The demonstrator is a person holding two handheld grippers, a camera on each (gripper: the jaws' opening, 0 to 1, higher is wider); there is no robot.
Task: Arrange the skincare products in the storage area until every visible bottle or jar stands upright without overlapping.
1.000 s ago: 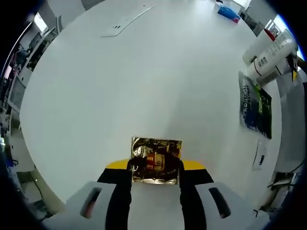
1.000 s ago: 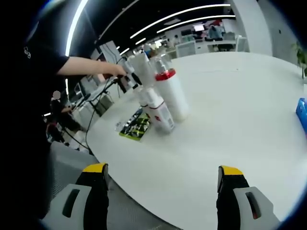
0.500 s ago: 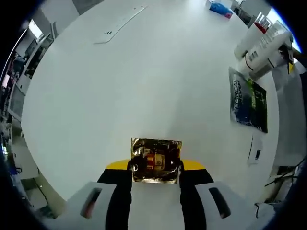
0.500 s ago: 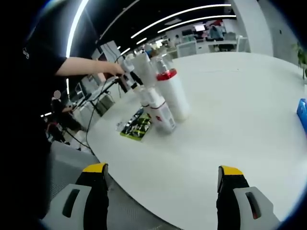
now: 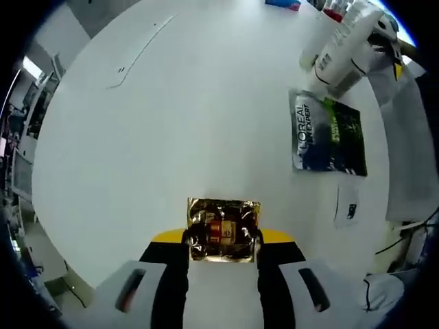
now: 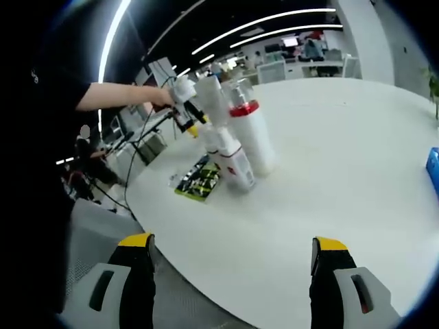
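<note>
My left gripper point(image 5: 223, 236) is shut on a shiny gold packet point(image 5: 223, 226) with a red label, held above the white table point(image 5: 192, 123). Up at the right, seen from above, are white bottles point(image 5: 341, 49) and a flat dark-and-green L'Oréal sachet point(image 5: 328, 132). In the right gripper view my right gripper point(image 6: 233, 264) is open with nothing between its jaws. Beyond it stand a white bottle with a red band point(image 6: 250, 136), a smaller red-labelled bottle point(image 6: 231, 162) and a taller white bottle point(image 6: 208, 97). The sachet point(image 6: 198, 179) lies beside them. A person's hand point(image 6: 162, 97) holds the left gripper point(image 6: 184, 113) near the bottles.
A small white paper slip point(image 5: 347, 206) lies below the sachet. A long white strip point(image 5: 140, 49) lies far across the table, and a blue item point(image 6: 432, 163) sits at the right. The table edge point(image 6: 158, 240) runs close to my right jaws; desks stand behind.
The left gripper's camera has moved with the gold packet still held, bringing the sachet and bottles nearer the middle of its view. In the right gripper view the hand has shifted slightly towards the bottles.
</note>
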